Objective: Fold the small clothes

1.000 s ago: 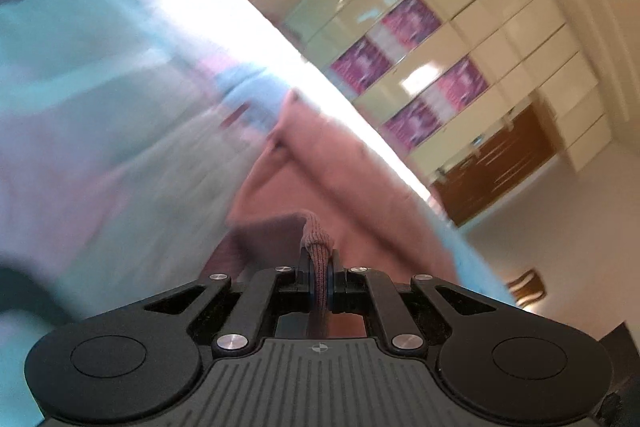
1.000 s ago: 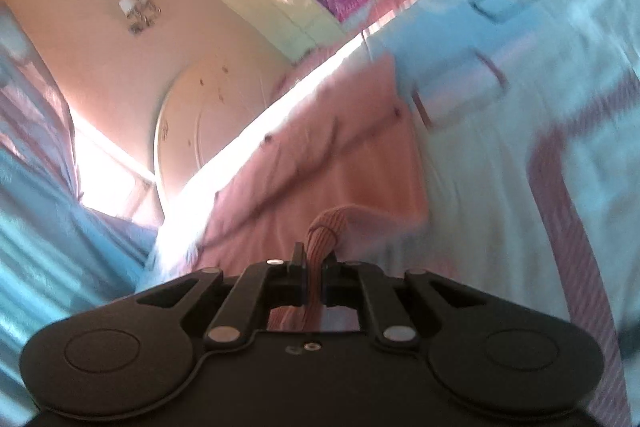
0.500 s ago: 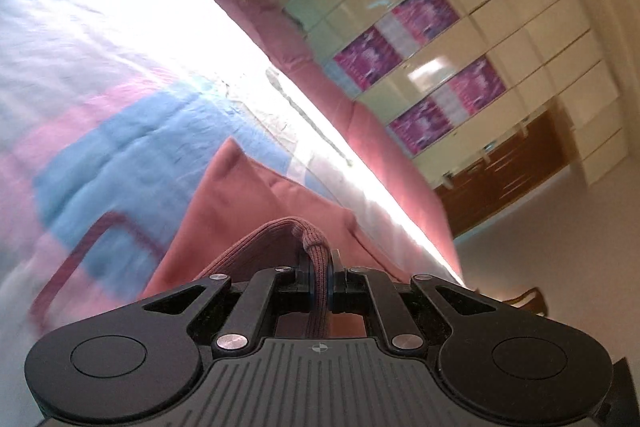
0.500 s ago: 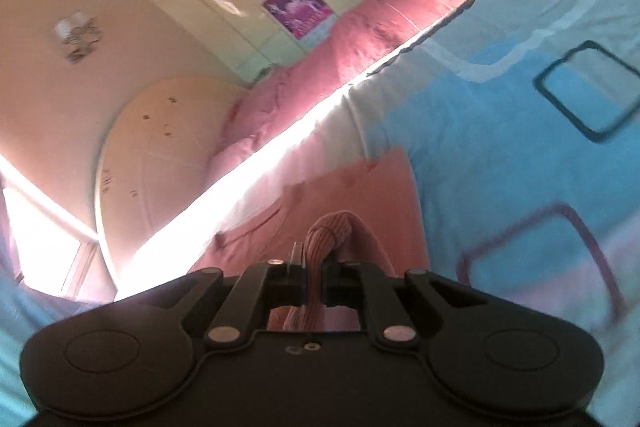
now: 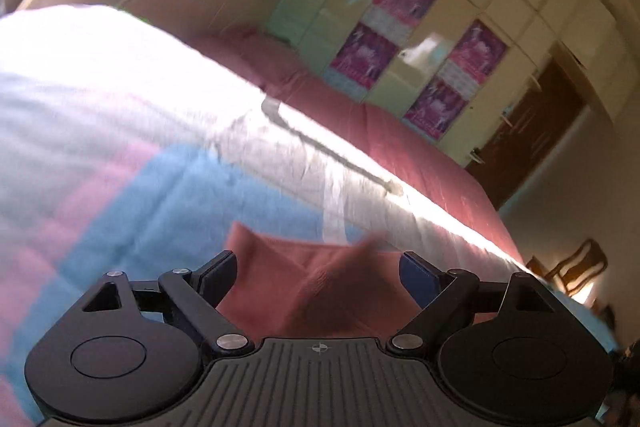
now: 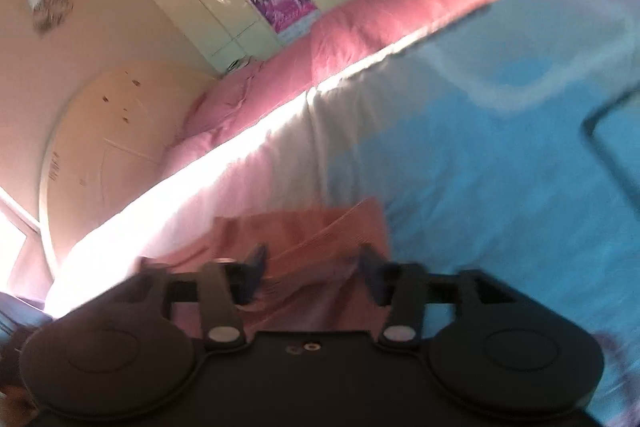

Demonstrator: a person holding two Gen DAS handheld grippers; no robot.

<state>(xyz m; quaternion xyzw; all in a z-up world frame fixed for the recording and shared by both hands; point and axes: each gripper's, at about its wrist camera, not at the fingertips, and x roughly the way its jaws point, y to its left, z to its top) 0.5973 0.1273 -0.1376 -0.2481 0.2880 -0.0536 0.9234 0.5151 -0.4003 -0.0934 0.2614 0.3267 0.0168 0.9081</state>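
Both tongs have just been opening, and each now stands spread with cloth between its pads but not pinched. Left tongs (image 5: 318,273): jaws wide apart, the dusty-pink knitted small garment (image 5: 312,291) lying slack between and just ahead of them, its nearer edge running under the tool body; neither pad presses on it. Right tongs (image 6: 312,265): jaws partly apart, less wide than the left pair, the same pink cloth (image 6: 304,239) bunched between them and reaching a little beyond the tips; blur hides whether a pad grazes it, but no grip is evident. The garment rests on the blue, pink and white patterned quilt (image 5: 132,195) covering the bed, with bare quilt ahead of both tools and a plain pink bedspread (image 6: 400,27) further off. Judgement: the spread jaws suit a release, so the carried edge is laid down where a fold should end. Doubled layers appear in the right view, so one fold seems made; flatness cannot be confirmed.
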